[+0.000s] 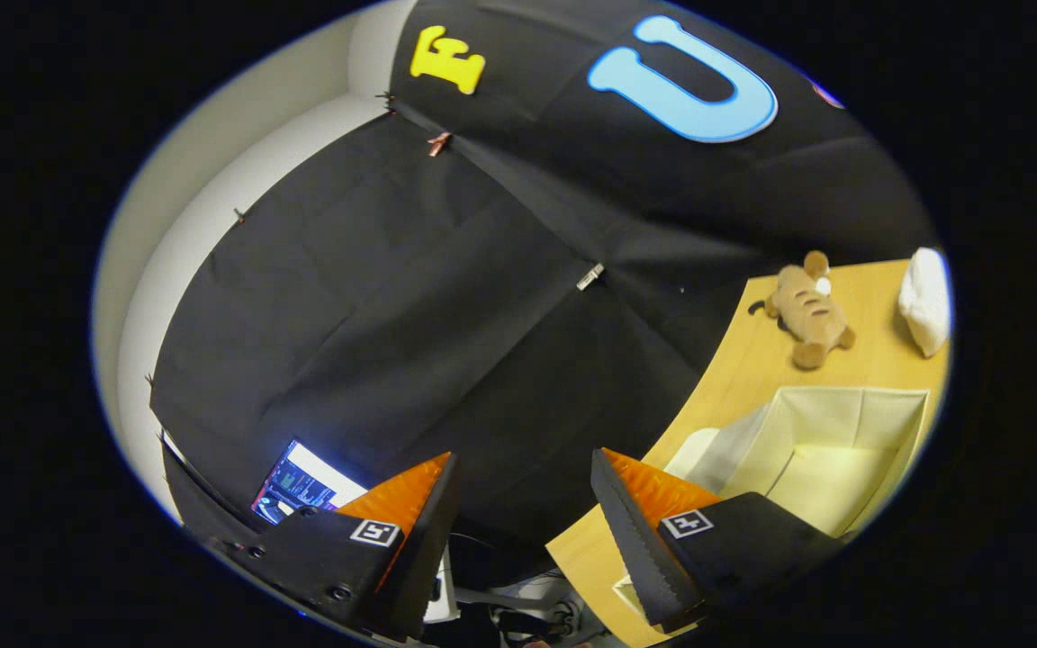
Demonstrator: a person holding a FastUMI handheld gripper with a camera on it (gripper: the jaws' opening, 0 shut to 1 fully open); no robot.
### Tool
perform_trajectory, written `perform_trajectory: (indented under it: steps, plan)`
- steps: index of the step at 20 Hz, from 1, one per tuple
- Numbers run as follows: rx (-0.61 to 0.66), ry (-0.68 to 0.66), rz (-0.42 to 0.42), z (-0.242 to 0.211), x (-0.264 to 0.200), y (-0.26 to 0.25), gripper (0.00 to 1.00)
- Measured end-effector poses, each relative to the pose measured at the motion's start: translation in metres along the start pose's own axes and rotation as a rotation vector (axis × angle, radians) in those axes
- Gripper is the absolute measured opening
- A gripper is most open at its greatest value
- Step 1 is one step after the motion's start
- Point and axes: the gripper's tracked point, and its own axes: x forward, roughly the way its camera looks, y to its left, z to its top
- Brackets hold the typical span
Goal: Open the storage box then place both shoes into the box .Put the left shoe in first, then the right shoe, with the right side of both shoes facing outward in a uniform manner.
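My claw (pixel 523 504) hangs apart and empty, the cream fabric storage box (pixel 829 450) on the wooden desk (pixel 752 369) seemingly open already, shoes unplaced.

One storage box (pixel 829 441), one plush toy (pixel 808 310)

1. The gripper (pixel 525 504) has two wedge-shaped fingers that taper to points, with a wide gap between them and nothing in it.
2. Each finger (pixel 401 499) has a ribbed, grooved face and a flat inner pad; the right pad's edge is finely toothed.
3. Each finger mount carries a small square black-and-white marker (pixel 374 532).
4. The left mount is a dark, blocky housing with round screw heads (pixel 338 591).
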Motion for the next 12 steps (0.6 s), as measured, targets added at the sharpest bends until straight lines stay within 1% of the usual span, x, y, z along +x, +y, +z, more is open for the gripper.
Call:
perform_trajectory:
  steps: [2,5,9,10,12]
  plan:
    - [-0.095,-0.021,-0.043,0.004,-0.026,-0.002,0.89]
    - [-0.215,-0.056,-0.135,0.016,-0.077,-0.013,0.89]
    - [-0.298,-0.139,-0.296,0.031,-0.159,-0.039,0.89]
    - [-0.322,-0.159,-0.331,0.031,-0.183,-0.046,0.9]
    - [-0.371,-0.168,-0.43,0.026,-0.227,-0.068,0.89]
